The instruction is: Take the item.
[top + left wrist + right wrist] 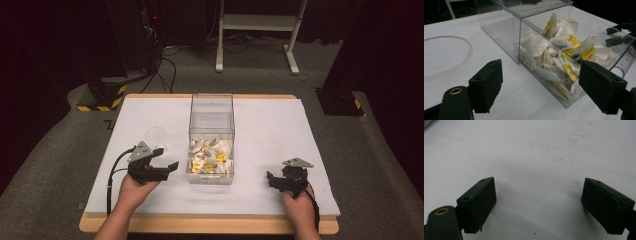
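Nearest on the left, the left tongs (161, 161) are spread wide and empty, aimed at the clear box (211, 131) of tea bags (210, 156) standing mid-worktop, with a clear round lid (155, 134) lying just beyond them. Likely the next move is picking a bag, so come over the box's open top and pinch one bag, not the pile. Right tongs (278, 179) hover released, empty, over bare white worktop (270, 125) at the near right.

Clear box (211, 116); white tea bags (210, 156), yellow tags; black tongs (166, 162); white table cover (280, 130).
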The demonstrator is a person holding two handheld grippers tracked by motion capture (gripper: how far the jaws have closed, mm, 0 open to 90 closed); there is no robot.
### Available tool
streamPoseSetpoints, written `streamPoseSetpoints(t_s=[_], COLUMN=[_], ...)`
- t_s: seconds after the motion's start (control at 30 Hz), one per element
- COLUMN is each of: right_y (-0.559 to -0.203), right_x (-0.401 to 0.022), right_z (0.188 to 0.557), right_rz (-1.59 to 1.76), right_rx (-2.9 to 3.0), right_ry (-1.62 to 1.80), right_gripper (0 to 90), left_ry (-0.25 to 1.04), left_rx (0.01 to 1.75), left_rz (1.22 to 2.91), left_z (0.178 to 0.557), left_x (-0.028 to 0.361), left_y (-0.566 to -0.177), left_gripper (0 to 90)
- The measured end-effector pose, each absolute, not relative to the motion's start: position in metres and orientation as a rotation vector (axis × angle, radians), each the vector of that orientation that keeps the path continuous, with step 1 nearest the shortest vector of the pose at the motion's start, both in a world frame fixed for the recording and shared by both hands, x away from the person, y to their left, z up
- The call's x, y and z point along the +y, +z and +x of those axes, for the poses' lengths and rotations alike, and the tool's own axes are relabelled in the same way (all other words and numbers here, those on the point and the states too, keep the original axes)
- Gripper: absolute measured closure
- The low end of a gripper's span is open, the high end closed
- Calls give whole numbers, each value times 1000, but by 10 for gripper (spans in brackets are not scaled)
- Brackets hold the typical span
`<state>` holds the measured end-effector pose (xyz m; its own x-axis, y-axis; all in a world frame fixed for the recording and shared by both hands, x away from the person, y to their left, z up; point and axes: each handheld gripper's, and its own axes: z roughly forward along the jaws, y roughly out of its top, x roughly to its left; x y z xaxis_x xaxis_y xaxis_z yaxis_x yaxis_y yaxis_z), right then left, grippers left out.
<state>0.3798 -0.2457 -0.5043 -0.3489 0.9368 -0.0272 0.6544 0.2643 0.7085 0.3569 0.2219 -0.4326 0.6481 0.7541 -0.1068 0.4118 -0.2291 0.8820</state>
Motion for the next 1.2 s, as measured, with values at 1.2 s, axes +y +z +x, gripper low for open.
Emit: streamPoseSetpoints(t_s=[1.2], right_y=[-504], right_x=[-246], right_z=[380], right_rz=[1435], right_rx=[2095], right_ry=[847], right_gripper=[130], left_ry=[330], left_rx=[809], left_rz=[1883], left_z=[373], left_x=[171], left_y=[-413], left_gripper=[215])
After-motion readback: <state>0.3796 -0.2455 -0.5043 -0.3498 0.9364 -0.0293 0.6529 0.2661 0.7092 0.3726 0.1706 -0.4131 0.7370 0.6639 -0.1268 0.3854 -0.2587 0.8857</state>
